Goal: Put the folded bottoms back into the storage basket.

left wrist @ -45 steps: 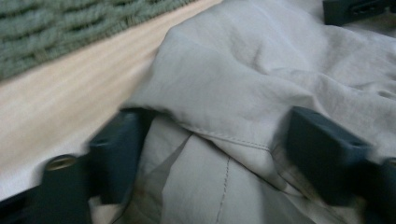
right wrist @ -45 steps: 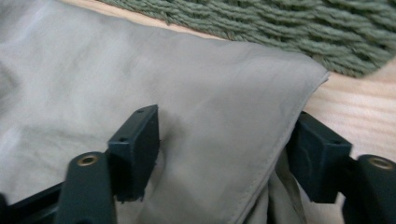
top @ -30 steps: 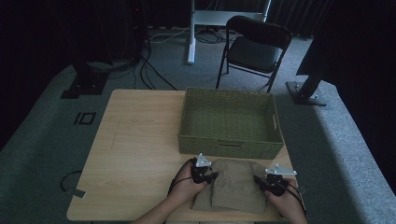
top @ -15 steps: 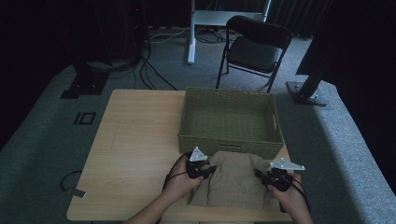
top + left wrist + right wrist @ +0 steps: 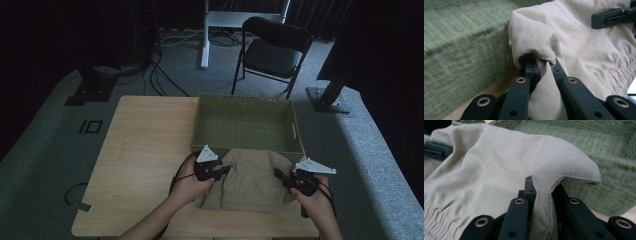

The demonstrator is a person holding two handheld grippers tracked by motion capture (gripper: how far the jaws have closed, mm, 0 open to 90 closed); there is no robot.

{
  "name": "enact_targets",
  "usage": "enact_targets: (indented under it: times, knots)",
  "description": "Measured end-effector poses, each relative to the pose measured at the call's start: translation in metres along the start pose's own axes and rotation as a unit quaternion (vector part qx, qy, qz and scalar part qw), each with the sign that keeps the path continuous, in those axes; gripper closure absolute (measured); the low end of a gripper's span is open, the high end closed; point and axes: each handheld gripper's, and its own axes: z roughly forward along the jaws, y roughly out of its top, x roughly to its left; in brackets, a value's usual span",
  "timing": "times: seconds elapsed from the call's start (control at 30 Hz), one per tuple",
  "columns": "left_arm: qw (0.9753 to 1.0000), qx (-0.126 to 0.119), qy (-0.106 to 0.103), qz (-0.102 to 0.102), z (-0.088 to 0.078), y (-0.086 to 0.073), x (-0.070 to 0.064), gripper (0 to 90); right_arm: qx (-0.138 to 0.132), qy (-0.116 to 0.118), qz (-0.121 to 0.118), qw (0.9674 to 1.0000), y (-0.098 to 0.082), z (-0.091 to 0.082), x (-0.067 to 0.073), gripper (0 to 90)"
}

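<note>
Beige garment (image 5: 250, 180), folded, lying across the near edge of the wooden worktop (image 5: 145, 145) with its long axis running left to right between the two hands, far edge lifted against the front wall of the green woven basket (image 5: 245, 120). Soft, thin cloth, creased; a gathered elastic band along the near side (image 5: 624, 72), a stitched hem at the lifted corners (image 5: 579, 178). Left hand-held gripper (image 5: 216, 170) clamped on the garment's left corner: in the left gripper view, jaws nearly together with a fold of cloth pinched between them and draped over their tips (image 5: 541, 62). Right hand-held gripper (image 5: 287, 181) likewise closed on the right corner, fabric wedged between its jaws and curling over the top (image 5: 541, 185). Basket just beyond both corners, touching or almost touching the cloth. Folding chair (image 5: 275, 50) standing well behind the worktop on grey carpet.
</note>
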Motion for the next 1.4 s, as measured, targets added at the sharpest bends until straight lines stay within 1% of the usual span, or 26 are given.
enact_targets:
  times: [0.03, 0.1, 0.17, 0.23, 0.3, 0.33, 0.37, 0.4, 0.47, 0.5, 0.57, 0.63, 0.77, 0.8, 0.83, 0.87, 0.93, 1.0, 1.07, 1.17, 1.2, 1.23, 1.3, 1.4]
  knots:
    - [1.0, -0.004, 0.001, 0.0, -0.002, 0.003, 0.001, 83.3, -0.007, 0.004, 0.002, 1.0, 0.005, -0.002, 0.0, 80.1]
    - [0.9999, -0.008, 0.002, 0.006, -0.007, 0.012, 0.003, 83.3, -0.013, 0.005, -0.002, 0.9999, 0.012, -0.004, 0.0, 80.1]
    - [0.9998, -0.016, 0.006, 0.009, -0.011, 0.021, 0.004, 83.3, -0.025, 0.008, -0.003, 0.9997, 0.021, -0.007, 0.001, 80.1]
    - [0.9997, -0.021, 0.006, 0.014, -0.014, 0.03, 0.006, 83.3, -0.033, 0.009, -0.002, 0.9994, 0.027, -0.009, 0.0, 80.1]
    - [0.9995, -0.025, 0.006, 0.019, -0.017, 0.038, 0.007, 83.3, -0.039, 0.007, -0.002, 0.9992, 0.034, -0.01, -0.001, 80.1]
    - [0.9992, -0.033, 0.004, 0.021, -0.018, 0.042, 0.008, 83.3, -0.041, 0.007, -0.002, 0.9991, 0.037, -0.01, -0.002, 80.1]
    - [0.9991, -0.035, 0.002, 0.026, -0.018, 0.044, 0.009, 83.3, -0.045, 0.005, -0.004, 0.999, 0.041, -0.01, -0.003, 80.2]
    - [0.9989, -0.04, 0.001, 0.025, -0.019, 0.048, 0.01, 83.3, -0.048, 0.004, -0.004, 0.9988, 0.044, -0.011, -0.003, 80.1]
    - [0.9985, -0.044, -0.002, 0.033, -0.019, 0.054, 0.013, 83.3, -0.052, 0.001, -0.005, 0.9986, 0.051, -0.011, -0.005, 80.1]
    - [0.9985, -0.047, -0.002, 0.03, -0.019, 0.056, 0.015, 83.2, -0.053, 0.0, -0.006, 0.9986, 0.055, -0.011, -0.006, 80.2]
    - [0.9982, -0.049, 0.0, 0.033, -0.018, 0.063, 0.018, 83.3, -0.056, -0.002, -0.006, 0.9984, 0.06, -0.01, -0.009, 80.2]
    - [0.9981, -0.051, 0.006, 0.034, -0.016, 0.069, 0.022, 83.2, -0.058, -0.003, -0.005, 0.9983, 0.067, -0.008, -0.011, 80.2]
    - [0.9972, -0.062, 0.014, 0.039, -0.013, 0.08, 0.028, 83.2, -0.07, -0.003, 0.001, 0.9975, 0.078, -0.003, -0.017, 80.1]
    - [0.997, -0.065, 0.015, 0.04, -0.012, 0.083, 0.03, 83.2, -0.072, -0.008, -0.001, 0.9974, 0.081, -0.002, -0.018, 80.1]
    - [0.9971, -0.063, 0.016, 0.039, -0.011, 0.085, 0.032, 83.2, -0.073, -0.012, -0.003, 0.9972, 0.083, -0.001, -0.019, 80.1]
    - [0.9969, -0.068, 0.017, 0.038, -0.01, 0.086, 0.033, 83.2, -0.076, -0.01, -0.001, 0.9971, 0.085, 0.0, -0.02, 80.1]
    - [0.9969, -0.067, 0.017, 0.036, -0.007, 0.09, 0.037, 83.2, -0.078, -0.011, -0.001, 0.9969, 0.089, 0.002, -0.022, 80.2]
    - [0.9967, -0.072, 0.017, 0.032, -0.005, 0.094, 0.042, 83.2, -0.079, -0.01, 0.005, 0.9968, 0.094, 0.003, -0.025, 80.1]
    - [0.9965, -0.077, 0.019, 0.029, -0.002, 0.1, 0.047, 83.2, -0.082, -0.011, 0.005, 0.9966, 0.101, 0.005, -0.028, 80.1]
    - [0.9958, -0.082, 0.017, 0.038, 0.001, 0.107, 0.052, 83.2, -0.08, -0.021, 0.001, 0.9966, 0.11, 0.009, -0.032, 80.2]
    - [0.9956, -0.082, 0.02, 0.04, 0.001, 0.109, 0.054, 83.2, -0.079, -0.022, 0.002, 0.9966, 0.113, 0.011, -0.033, 80.1]
    - [0.9953, -0.085, 0.021, 0.041, 0.002, 0.112, 0.057, 83.2, -0.081, -0.02, 0.006, 0.9965, 0.116, 0.012, -0.035, 80.1]
    - [0.9953, -0.083, 0.022, 0.045, 0.005, 0.116, 0.061, 83.2, -0.08, -0.02, 0.01, 0.9966, 0.121, 0.016, -0.039, 80.2]
    - [0.9949, -0.087, 0.027, 0.043, 0.01, 0.122, 0.068, 83.2, -0.08, -0.019, 0.016, 0.9965, 0.128, 0.022, -0.045, 80.1]
